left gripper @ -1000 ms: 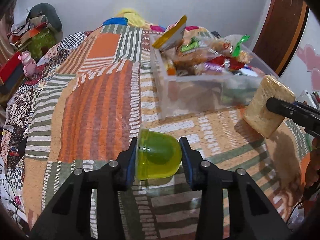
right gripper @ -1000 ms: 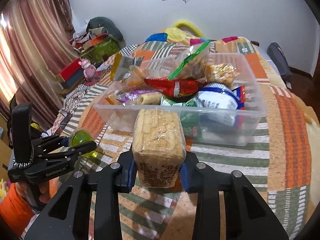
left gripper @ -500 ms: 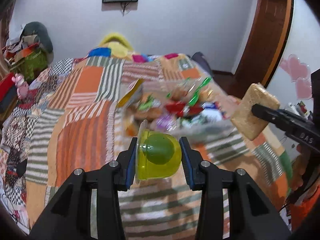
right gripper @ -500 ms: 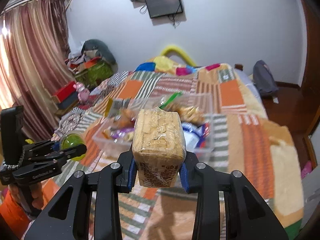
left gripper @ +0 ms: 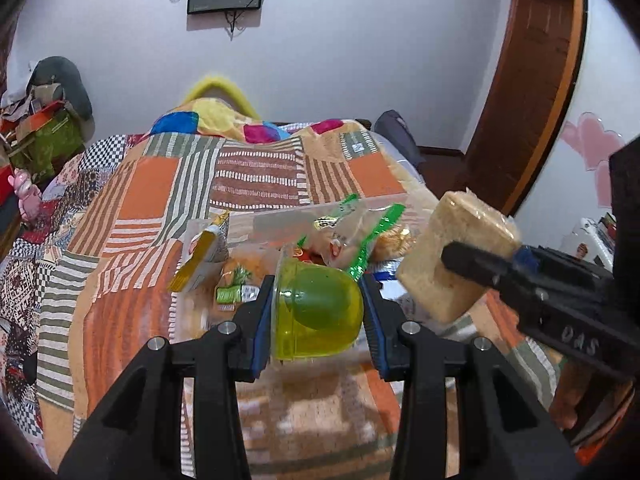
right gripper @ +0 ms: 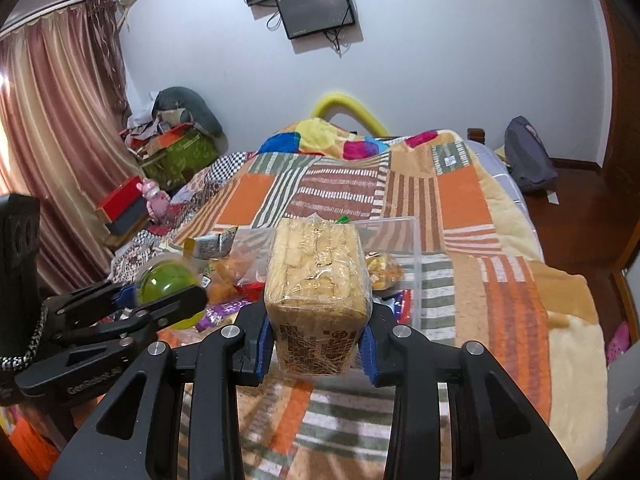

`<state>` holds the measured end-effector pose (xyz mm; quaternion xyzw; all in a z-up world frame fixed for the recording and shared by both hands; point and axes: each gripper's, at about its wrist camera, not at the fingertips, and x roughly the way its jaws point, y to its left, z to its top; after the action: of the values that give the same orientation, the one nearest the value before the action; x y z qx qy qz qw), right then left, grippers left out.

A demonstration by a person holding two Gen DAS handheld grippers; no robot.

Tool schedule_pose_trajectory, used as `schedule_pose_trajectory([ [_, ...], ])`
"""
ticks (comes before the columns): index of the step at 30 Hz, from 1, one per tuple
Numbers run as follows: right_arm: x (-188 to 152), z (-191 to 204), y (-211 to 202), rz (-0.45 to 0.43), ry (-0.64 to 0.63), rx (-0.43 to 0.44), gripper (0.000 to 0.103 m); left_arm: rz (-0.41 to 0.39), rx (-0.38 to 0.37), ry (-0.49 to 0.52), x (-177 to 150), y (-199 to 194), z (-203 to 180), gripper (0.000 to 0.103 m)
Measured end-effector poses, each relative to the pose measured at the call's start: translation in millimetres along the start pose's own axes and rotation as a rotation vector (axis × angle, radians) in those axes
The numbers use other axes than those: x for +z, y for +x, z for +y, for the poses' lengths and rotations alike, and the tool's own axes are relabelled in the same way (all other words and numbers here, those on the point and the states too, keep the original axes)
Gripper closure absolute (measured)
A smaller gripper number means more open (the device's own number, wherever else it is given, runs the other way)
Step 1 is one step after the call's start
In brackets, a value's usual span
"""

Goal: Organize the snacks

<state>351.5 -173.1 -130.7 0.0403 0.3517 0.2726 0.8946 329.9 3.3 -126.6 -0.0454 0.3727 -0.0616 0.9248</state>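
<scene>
Two grippers are up in the air over the bed (right gripper: 460,196). The left gripper (left gripper: 318,312) squeezes a yellow jelly cup (left gripper: 316,308) with a green ball inside. The right gripper (right gripper: 316,344) squeezes a wrapped cracker pack (right gripper: 316,276). Both snacks hang just in front of the clear box (right gripper: 412,248), which sits on the striped quilt (left gripper: 140,208) and is full of snack bags (left gripper: 348,236). A screen (right gripper: 316,8) hangs on the wall.
</scene>
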Motion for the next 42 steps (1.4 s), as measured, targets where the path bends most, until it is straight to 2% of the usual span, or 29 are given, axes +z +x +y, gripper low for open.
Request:
schedule_pose_trajectory([
  [5, -2, 0, 13, 0.042, -0.034, -0.014, 0.071, 0.021, 0.014, -0.038, 2, 20, 5, 0.063],
  [8, -3, 0, 11, 0.029, -0.060, -0.082, 0.067, 0.052, 0.010, -0.065, -1, 29, 8, 0.063],
  [10, -2, -2, 7, 0.021, -0.067, -0.098, 0.064, 0.060, 0.007, -0.078, -4, 32, 10, 0.062],
  [12, -1, -4, 3, 0.015, -0.065, -0.103, 0.060, 0.036, 0.015, -0.068, -4, 26, 7, 0.060],
  [14, 0, -5, -4, 0.005, -0.068, -0.117, 0.058, 0.022, 0.009, -0.049, -2, 18, 2, 0.050],
  [16, 1, -4, -13, -0.009, -0.071, -0.126, 0.057, -0.009, 0.026, -0.028, 0, 6, -3, 0.050],
  [24, 10, 13, -64, -0.098, -0.090, -0.128, 0.057, -0.110, 0.023, 0.005, 5, -64, -13, 0.050],
  [34, 7, 56, -161, -0.280, -0.118, -0.077, 0.055, -0.349, 0.058, 0.034, -10, -196, -27, 0.049],
  [38, -1, 71, -187, -0.336, -0.122, -0.068, 0.048, -0.419, 0.060, 0.030, -24, -234, -30, 0.037],
  [42, -9, 80, -199, -0.364, -0.124, -0.069, 0.038, -0.464, 0.080, 0.039, -34, -255, -33, 0.028],
])
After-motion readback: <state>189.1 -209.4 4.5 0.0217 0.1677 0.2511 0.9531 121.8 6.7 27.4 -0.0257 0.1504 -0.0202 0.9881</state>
